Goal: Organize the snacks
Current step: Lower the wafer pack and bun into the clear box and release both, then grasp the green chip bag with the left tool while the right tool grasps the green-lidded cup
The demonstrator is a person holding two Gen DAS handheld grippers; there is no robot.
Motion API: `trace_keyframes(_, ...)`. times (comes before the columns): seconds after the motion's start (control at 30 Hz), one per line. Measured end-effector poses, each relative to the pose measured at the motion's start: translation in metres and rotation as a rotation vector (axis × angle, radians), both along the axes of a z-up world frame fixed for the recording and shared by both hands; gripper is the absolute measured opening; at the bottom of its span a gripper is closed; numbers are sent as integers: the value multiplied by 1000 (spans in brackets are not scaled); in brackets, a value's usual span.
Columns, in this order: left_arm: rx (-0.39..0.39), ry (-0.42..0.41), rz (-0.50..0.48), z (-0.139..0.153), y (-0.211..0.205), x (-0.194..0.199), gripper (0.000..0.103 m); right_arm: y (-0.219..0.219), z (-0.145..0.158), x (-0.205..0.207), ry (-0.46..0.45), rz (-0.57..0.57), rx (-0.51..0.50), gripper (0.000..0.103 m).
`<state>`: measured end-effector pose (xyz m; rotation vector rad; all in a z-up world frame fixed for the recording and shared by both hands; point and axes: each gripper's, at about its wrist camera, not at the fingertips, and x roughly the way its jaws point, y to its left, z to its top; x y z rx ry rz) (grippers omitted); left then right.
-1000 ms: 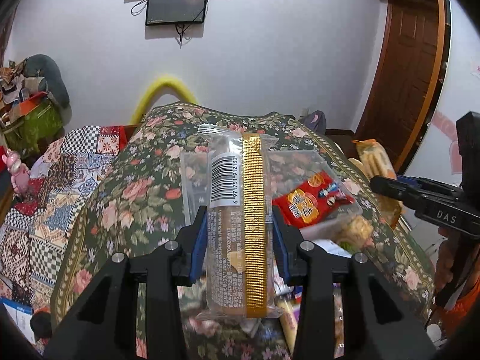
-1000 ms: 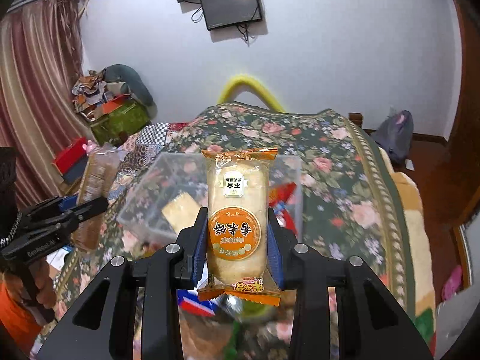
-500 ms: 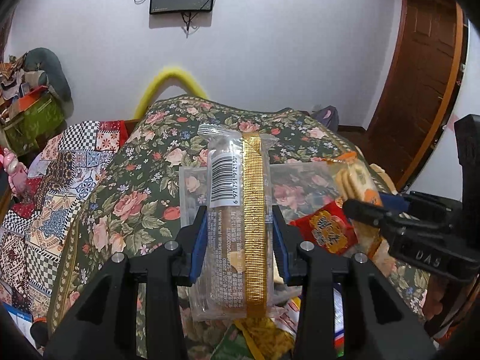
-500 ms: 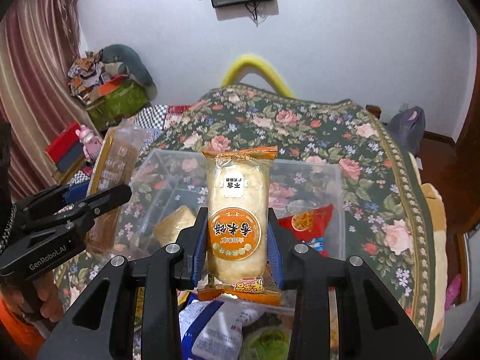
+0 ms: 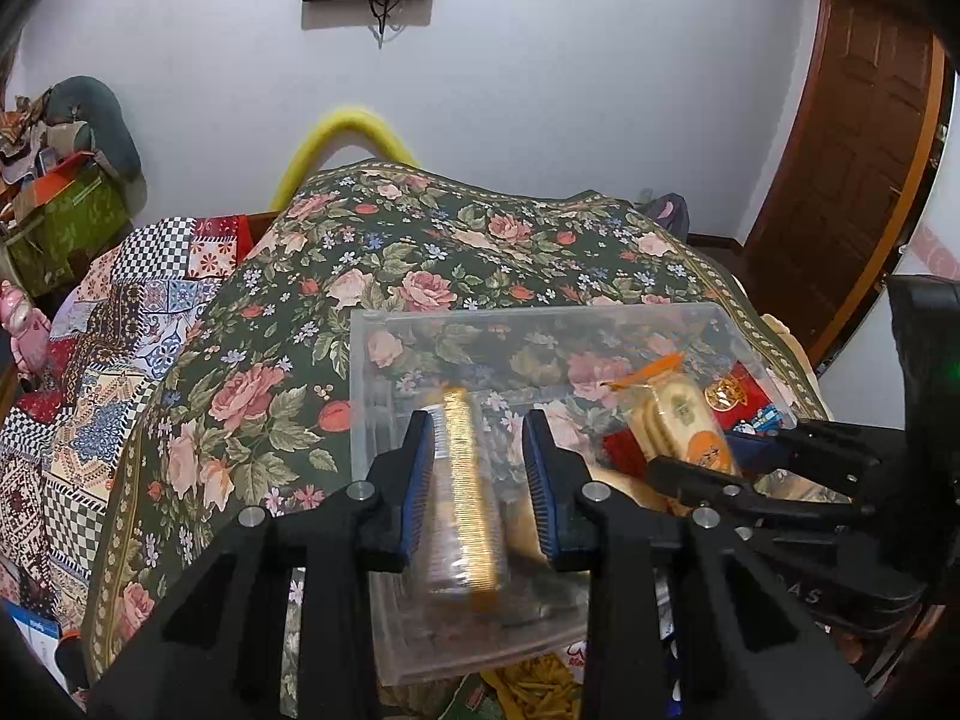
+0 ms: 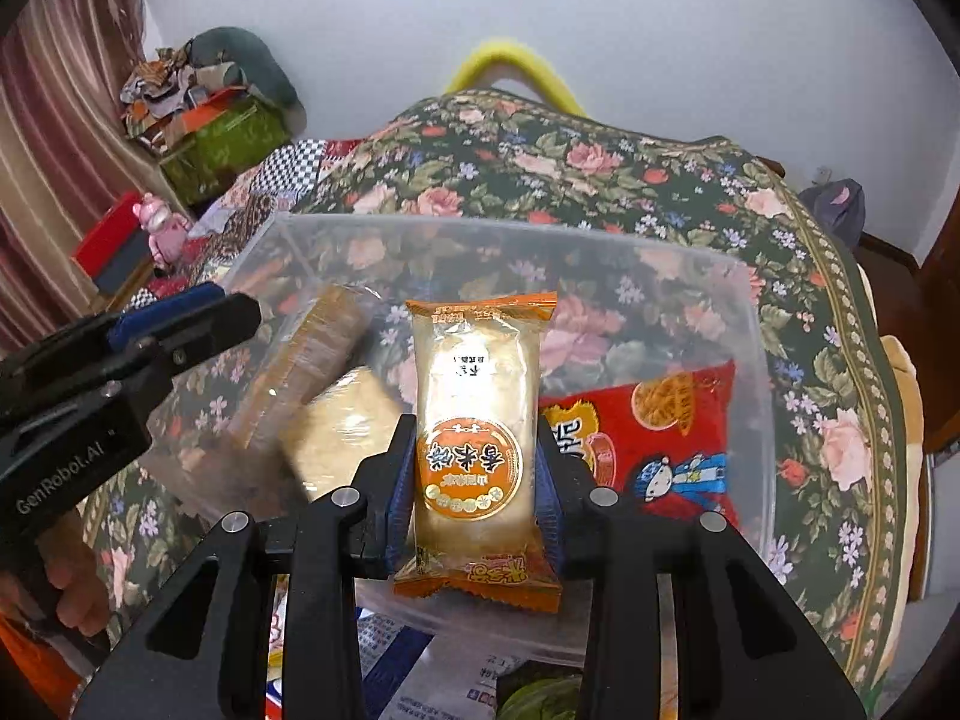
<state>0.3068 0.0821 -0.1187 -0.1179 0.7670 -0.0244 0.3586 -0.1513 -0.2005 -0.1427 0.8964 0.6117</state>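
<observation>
A clear plastic bin [image 5: 540,324] [image 6: 750,312] sits on the floral bedspread. My left gripper [image 5: 477,474] is open over the bin; the gold-striped biscuit packet [image 5: 465,492] is blurred between and below its fingers, dropping into the bin. It shows in the right wrist view [image 6: 300,360] beside a pale square snack [image 6: 342,420]. My right gripper [image 6: 474,468] is shut on an orange rice cracker packet [image 6: 477,408], held over the bin. A red snack bag [image 6: 654,438] lies in the bin at the right.
Loose snack packets [image 6: 420,672] lie on the bedspread [image 5: 420,252] in front of the bin. A patchwork quilt [image 5: 90,360] and cluttered boxes [image 6: 222,132] are at the left. A wooden door [image 5: 852,138] is at the right.
Both grippers moved down over the bin. My left gripper opened and let go of the gold-striped packet, which is falling into the bin. The right keeps its hold on the cracker packet.
</observation>
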Motion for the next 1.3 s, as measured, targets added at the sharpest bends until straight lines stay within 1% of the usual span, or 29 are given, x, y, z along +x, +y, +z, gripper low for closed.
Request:
trace_keyframes(0.07, 1, 0, 1, 1, -1, -4, 30, 0, -1, 0, 0, 0, -12, 36)
trace_keyframes(0.17, 1, 1, -2, 4, -1, -13, 30, -2, 3, -5, -6, -3, -10, 48)
trace_keyframes(0.27, 11, 4, -14, 7, -3, -23, 32, -8, 11, -14, -35, -2, 4, 51)
trace_keyframes(0.37, 23, -2, -26, 11, -5, -37, 38, -16, 23, -23, -59, -3, 20, 55)
trace_keyframes(0.43, 17, -7, -30, 14, -4, -48, 49, -23, 30, -31, -76, -6, 38, 58)
trace_keyframes(0.5, 10, -13, -33, 15, -3, -57, 54, -31, 37, -39, -93, -8, 55, 60)
trace_keyframes(0.6, 21, -13, -42, 15, -4, -72, 58, -44, 44, -50, -112, -16, 70, 63)
trace_keyframes(0.7, 21, 4, -53, 10, -3, -85, 63, -57, 45, -59, -121, -27, 75, 63)
trace_keyframes(0.73, 20, 15, -54, 6, -2, -91, 66, -62, 44, -62, -123, -33, 76, 63)
trace_keyframes(0.77, 21, 25, -51, 2, -1, -95, 67, -65, 43, -64, -122, -38, 76, 63)
trace_keyframes(0.87, 12, 56, -47, -10, 2, -107, 67, -79, 36, -69, -113, -53, 74, 63)
trace_keyframes(1.03, 9, 100, -31, -32, 7, -125, 67, -96, 21, -80, -99, -73, 44, 64)
trace_keyframes(1.2, -15, 135, -39, -50, 7, -140, 68, -110, -1, -86, -40, -79, 42, 64)
trace_keyframes(1.3, -19, 164, -54, -61, 1, -140, 70, -111, -12, -87, -12, -64, 36, 64)
